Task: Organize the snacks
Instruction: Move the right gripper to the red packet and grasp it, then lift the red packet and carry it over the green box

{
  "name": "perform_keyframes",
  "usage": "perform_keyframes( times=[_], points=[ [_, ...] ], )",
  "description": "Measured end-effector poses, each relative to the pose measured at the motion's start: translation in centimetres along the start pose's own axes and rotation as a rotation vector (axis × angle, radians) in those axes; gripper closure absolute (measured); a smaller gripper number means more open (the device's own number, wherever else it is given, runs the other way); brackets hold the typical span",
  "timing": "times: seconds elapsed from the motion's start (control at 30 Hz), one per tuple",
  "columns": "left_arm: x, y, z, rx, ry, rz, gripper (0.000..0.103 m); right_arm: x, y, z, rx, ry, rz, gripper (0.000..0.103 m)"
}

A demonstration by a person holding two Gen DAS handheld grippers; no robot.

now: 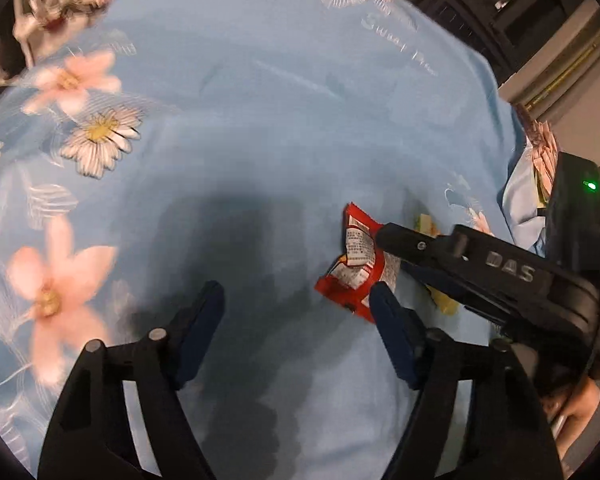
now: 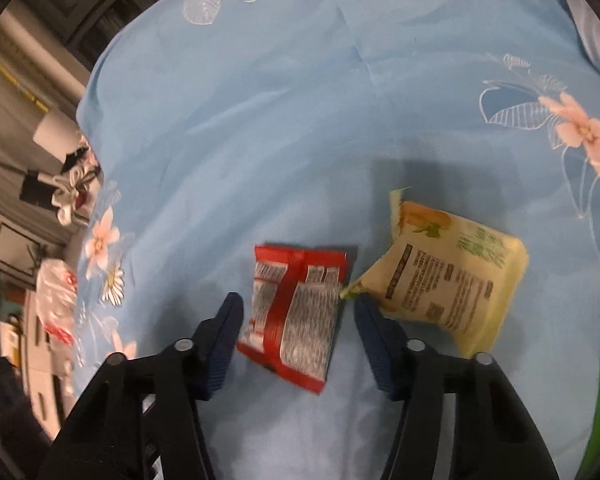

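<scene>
- Two snack packs on the blue floral sheet [image 2: 284, 128]: one red pack [image 2: 296, 312], one yellow pack [image 2: 452, 280] — corners almost touching.
- Right tool [image 2: 298, 308] wide open, straddling the red pack, gripping nothing.
- Left tool [image 1: 296, 300] wide open, empty, just beside the red pack.
- Bare sheet beyond; its edge falls off at left.

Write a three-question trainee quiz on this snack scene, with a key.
1. True or false: the right gripper is shut on the red packet.
2. Which packet lies between the right gripper's open fingers? A) red packet B) yellow packet
3. Fill in: the left gripper is ____ and holds nothing.

Key: 1 false, its fingers are open on either side of it. 2 A. 3 open.
</scene>
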State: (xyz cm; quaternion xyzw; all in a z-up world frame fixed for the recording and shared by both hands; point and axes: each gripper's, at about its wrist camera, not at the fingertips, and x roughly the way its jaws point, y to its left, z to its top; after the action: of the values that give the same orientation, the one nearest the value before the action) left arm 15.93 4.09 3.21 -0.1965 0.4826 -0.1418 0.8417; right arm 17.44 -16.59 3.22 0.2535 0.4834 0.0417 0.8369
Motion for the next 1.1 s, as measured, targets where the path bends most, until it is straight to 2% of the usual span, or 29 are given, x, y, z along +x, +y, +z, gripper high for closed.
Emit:
perform_keyframes(
  times=[0.07, 0.13, 0.27, 0.3, 0.33, 0.4, 0.43, 0.6, 0.77, 0.93, 1.1],
  points=[
    [1.4, -0.5, 0.3, 0.011, 0.033, -0.037, 0.034, 0.6, -0.1, 0.1, -0.001, 0.023, 0.013, 0.045],
    [1.9, -1.2, 0.4, 0.061, 0.013, -0.034, 0.034, 1.4, 0.0, 0.0, -0.011, 0.038, 0.012, 0.046],
    [2.7, -2.3, 0.4, 0.131, 0.027, -0.063, 0.038, 1.9, 0.1, 0.3, -0.017, 0.033, 0.035, 0.047],
    [3.1, -2.2, 0.4, 0.144, 0.024, -0.059, 0.047, 2.0, 0.1, 0.3, -0.016, 0.037, 0.042, 0.053],
    [3.2, -2.4, 0.3, 0.16, 0.024, -0.054, 0.057, 2.1, 0.0, 0.4, -0.02, 0.041, 0.045, 0.054],
    [3.5, -2.2, 0.5, 0.165, 0.026, -0.072, 0.064, 2.3, 0.2, 0.3, -0.036, 0.037, 0.04, 0.057],
    [3.6, -2.3, 0.4, 0.163, 0.03, -0.095, 0.067, 2.2, 0.2, 0.2, -0.043, 0.033, 0.039, 0.058],
    [3.0, -3.4, 0.0, 0.202, 0.054, -0.088, 0.068, 1.4, 0.0, -0.2, -0.028, 0.039, 0.062, 0.062],
    [0.3, -6.5, -0.6, 0.258, 0.015, -0.104, 0.065, -2.8, 0.6, -1.3, -0.064, -0.048, 0.031, 0.063],
    [-3.8, -9.3, -2.3, 0.325, -0.032, -0.171, 0.065, -8.8, -0.5, -2.5, -0.028, -0.132, 0.067, 0.063],
    [-6.0, -14.1, -4.4, 0.417, -0.058, -0.218, 0.065, -14.7, -2.3, -4.3, 0.004, -0.219, 0.051, 0.063]
  ],
)
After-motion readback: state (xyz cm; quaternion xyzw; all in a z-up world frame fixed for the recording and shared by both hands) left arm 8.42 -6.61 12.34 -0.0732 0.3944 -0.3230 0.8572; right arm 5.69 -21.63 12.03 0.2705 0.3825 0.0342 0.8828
